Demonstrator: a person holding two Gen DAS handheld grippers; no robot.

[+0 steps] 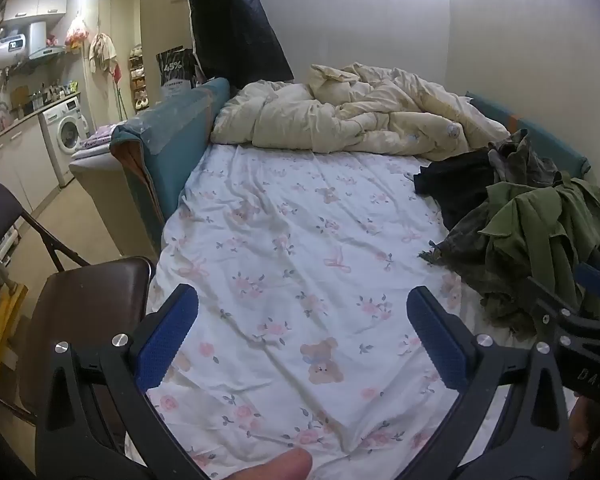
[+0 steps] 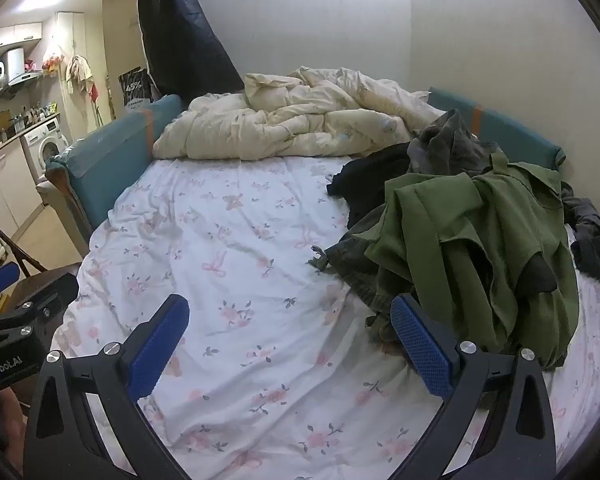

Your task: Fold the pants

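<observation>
Pants [image 2: 476, 240], likely the olive-green garment, lie crumpled on top of a heap of dark clothes [image 2: 380, 176] on the right side of the bed [image 2: 228, 248], though we cannot tell for sure which piece is which. Our left tongs [image 1: 302, 320] and right tongs [image 2: 290, 322] both hang spread wide and empty above the floral sheet. We judge folding not yet begun; next we need to pull the pants free and spread them flat.

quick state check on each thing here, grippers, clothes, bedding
left gripper: open, empty, over the sheet
right gripper: open, empty
green pants: crumpled on the clothes pile, unfolded
black garment: bunched up
duvet: rumpled at the far end
sheet: spread, wrinkled
</observation>
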